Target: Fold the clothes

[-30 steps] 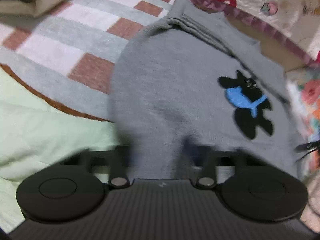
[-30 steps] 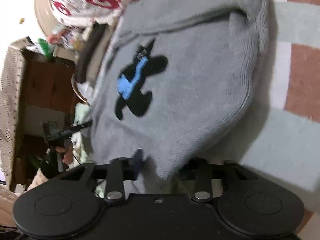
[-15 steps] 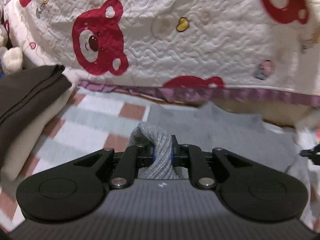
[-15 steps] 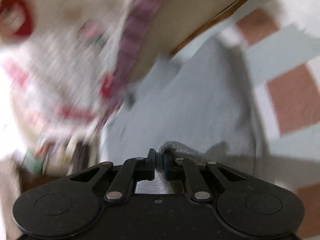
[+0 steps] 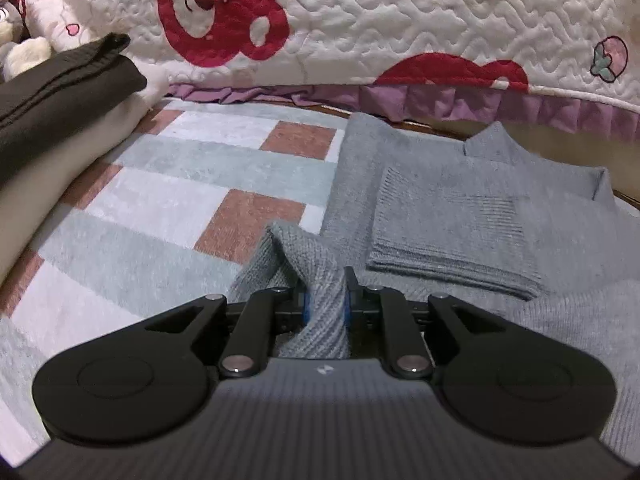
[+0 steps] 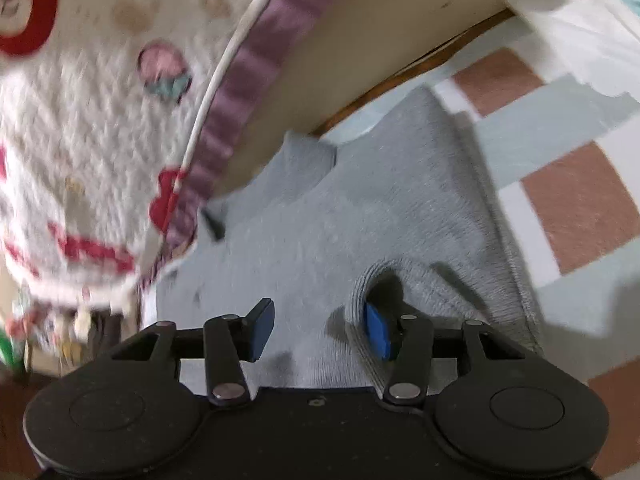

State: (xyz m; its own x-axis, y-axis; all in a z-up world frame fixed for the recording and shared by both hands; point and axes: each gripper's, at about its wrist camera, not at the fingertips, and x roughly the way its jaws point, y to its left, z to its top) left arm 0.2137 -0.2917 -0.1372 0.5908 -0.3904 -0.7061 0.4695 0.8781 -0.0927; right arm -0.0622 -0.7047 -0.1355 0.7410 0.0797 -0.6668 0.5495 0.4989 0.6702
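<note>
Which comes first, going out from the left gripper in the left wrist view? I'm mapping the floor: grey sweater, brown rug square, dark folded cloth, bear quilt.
1. Grey sweater: pinched in the left gripper.
2. Brown rug square: just ahead, slightly left.
3. Dark folded cloth: far left, on a cream pile.
4. Bear quilt: hanging across the back.

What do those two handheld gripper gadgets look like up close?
Both are matte black. The left gripper and the right gripper each have two round, disc-shaped housings, angular link arms with silver pivot pins, and blue pads on the fingertips. The body behind is ribbed dark plastic, with a small pale logo on the left one. No cables, hands or sleeves show.
</note>
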